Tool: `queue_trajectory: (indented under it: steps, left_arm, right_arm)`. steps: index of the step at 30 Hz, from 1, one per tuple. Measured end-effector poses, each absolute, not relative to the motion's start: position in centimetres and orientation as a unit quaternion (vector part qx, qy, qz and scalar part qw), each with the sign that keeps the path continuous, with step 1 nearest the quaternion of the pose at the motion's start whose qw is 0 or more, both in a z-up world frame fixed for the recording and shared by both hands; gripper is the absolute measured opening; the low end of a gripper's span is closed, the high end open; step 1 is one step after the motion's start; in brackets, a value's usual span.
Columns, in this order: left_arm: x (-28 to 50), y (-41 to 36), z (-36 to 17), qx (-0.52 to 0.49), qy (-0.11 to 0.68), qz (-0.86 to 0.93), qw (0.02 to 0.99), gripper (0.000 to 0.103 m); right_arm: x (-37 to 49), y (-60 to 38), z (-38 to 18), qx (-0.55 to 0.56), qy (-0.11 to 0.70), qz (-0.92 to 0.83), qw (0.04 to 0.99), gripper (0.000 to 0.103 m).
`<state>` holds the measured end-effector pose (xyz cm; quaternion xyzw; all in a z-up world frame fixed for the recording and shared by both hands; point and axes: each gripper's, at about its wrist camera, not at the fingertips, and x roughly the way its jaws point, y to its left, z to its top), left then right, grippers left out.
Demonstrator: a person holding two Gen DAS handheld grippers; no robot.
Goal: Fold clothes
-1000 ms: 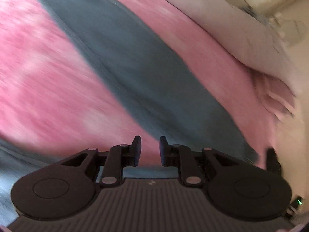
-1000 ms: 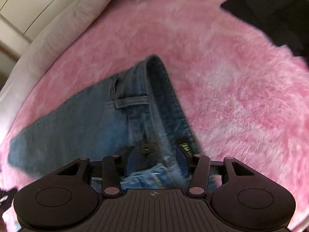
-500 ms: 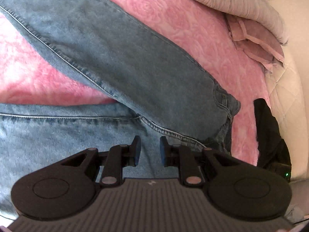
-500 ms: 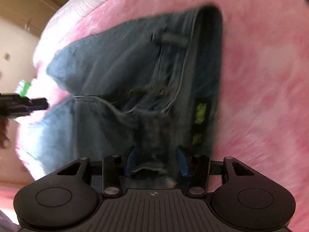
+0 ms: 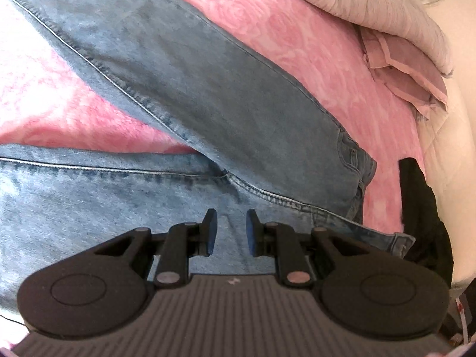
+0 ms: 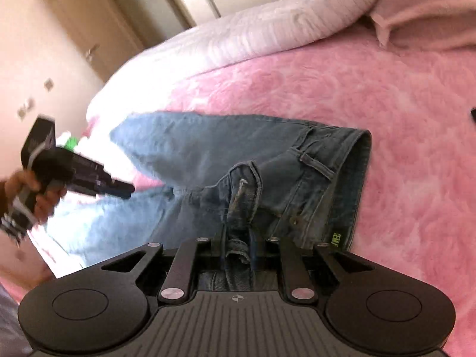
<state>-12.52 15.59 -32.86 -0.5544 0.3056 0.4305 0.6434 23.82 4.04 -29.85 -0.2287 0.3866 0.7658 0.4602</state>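
Between the right gripper (image 6: 237, 248) jaws, which stood wide a second ago and are now closing, a fold of the faded blue denim jeans (image 6: 238, 163) at the fly is pinched, so the waist is secured for folding. Farther off on the fuzzy pink blanket (image 6: 386, 104), the left gripper (image 5: 231, 229), jaws narrowly apart and empty, has stopped just above a leg.

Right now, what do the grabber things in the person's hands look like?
Both look alike. The left gripper and the right gripper are matte black with a ribbed grey body, two round discs at the sides, silver rivets on the linkage bars and blue pads inside the fingers. A small mark sits on each ribbed body.
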Motion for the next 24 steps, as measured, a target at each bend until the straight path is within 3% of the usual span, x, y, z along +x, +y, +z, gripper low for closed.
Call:
queue_trajectory:
  steps: [5,9,11,13,19,24]
  left_arm:
    - [-12.6,15.4,-33.7,-0.561,0.307,0.436,0.633,0.015]
    - [-12.9,15.3,-34.1,-0.566,0.309,0.439,0.626,0.015]
    - [-13.4,15.1,-34.1,-0.565,0.310,0.442,0.624,0.015]
    - [-13.9,15.0,-34.2,-0.569,0.309,0.447,0.617,0.015]
    - [-14.2,15.4,-34.6,-0.578,0.295,0.454,0.611,0.015]
    - [-14.4,15.5,-34.3,-0.577,0.288,0.460,0.610,0.015]
  right_arm:
    - [22.7,5.1,-32.0,-0.270,0.363,0.728,0.515,0.014]
    - [23.3,9.0,-38.0,-0.342,0.445,0.649,0.514,0.018]
    - [23.9,9.6,-37.9,-0.341,0.462,0.650,0.498,0.027]
    - [25.2,10.2,-36.7,-0.322,0.478,0.649,0.497,0.045]
    - [30.5,14.3,-34.6,-0.187,0.508,0.650,0.533,0.046]
    - [32.4,19.1,-38.7,-0.103,0.563,0.627,0.529,0.046]
